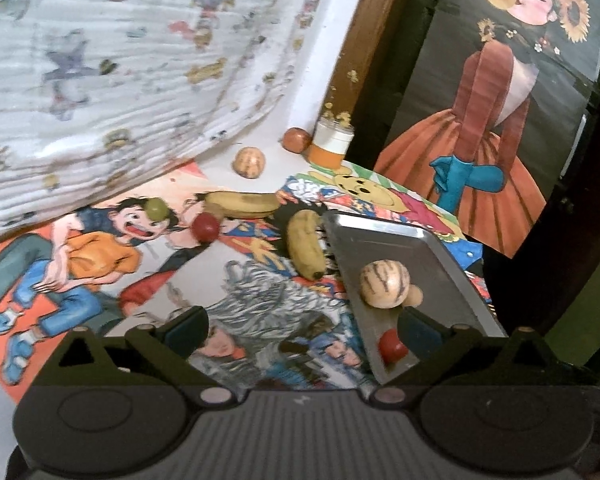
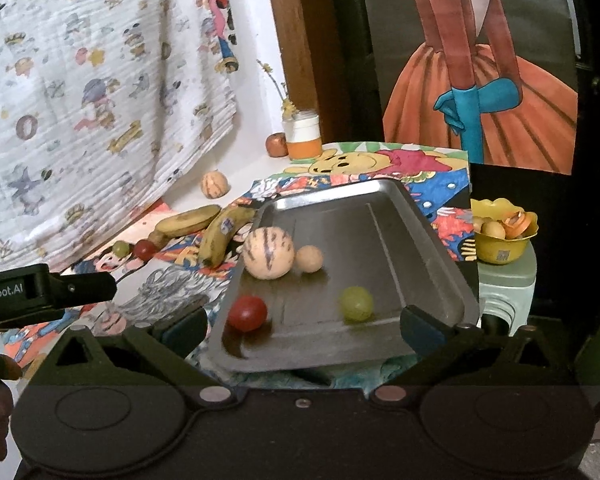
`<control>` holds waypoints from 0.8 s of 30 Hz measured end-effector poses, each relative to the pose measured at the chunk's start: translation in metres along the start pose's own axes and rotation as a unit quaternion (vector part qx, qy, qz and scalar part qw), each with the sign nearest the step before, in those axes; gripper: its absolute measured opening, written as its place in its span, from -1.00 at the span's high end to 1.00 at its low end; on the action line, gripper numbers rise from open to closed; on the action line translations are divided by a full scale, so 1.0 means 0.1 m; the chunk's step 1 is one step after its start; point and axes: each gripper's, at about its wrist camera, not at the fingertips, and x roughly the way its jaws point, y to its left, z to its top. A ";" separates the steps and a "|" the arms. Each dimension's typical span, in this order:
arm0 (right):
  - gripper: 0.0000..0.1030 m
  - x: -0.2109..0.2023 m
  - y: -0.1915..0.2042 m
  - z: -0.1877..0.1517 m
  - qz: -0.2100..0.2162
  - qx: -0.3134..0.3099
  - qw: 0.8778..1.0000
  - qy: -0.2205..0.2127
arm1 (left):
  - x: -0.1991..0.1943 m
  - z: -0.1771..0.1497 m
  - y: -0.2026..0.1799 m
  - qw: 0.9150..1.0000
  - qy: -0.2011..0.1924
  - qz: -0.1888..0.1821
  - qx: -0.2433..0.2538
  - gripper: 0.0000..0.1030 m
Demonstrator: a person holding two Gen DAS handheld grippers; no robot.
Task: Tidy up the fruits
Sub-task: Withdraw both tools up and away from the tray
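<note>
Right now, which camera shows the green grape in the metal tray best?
The right wrist view: the green grape lies in plain sight on the floor of the tray. In the left wrist view, the tray is seen edge-on, and that grape is out of sight behind the fingers.

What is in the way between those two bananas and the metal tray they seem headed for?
Nothing visible. The nearer banana lies right beside the tray, close to its left rim, with the other banana just behind it. The striped melon sits inside the tray near that rim, so a banana may need to land past it.
</note>
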 end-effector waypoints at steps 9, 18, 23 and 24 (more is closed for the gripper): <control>-0.99 -0.12 0.19 -0.12 0.020 -0.012 0.999 0.028 | -0.21 -0.13 0.21 1.000 0.011 0.026 0.003 -0.99; -0.99 -0.13 0.31 -0.25 0.054 0.010 0.996 0.073 | -0.29 -0.23 0.34 0.996 0.028 0.082 0.016 -0.99; -0.99 -0.11 0.39 -0.28 0.064 0.004 0.994 0.087 | -0.29 -0.26 0.42 0.994 0.038 0.097 0.013 -0.99; -0.99 -0.10 0.41 -0.29 0.066 0.001 0.994 0.089 | -0.29 -0.26 0.44 0.994 0.040 0.100 0.011 -0.99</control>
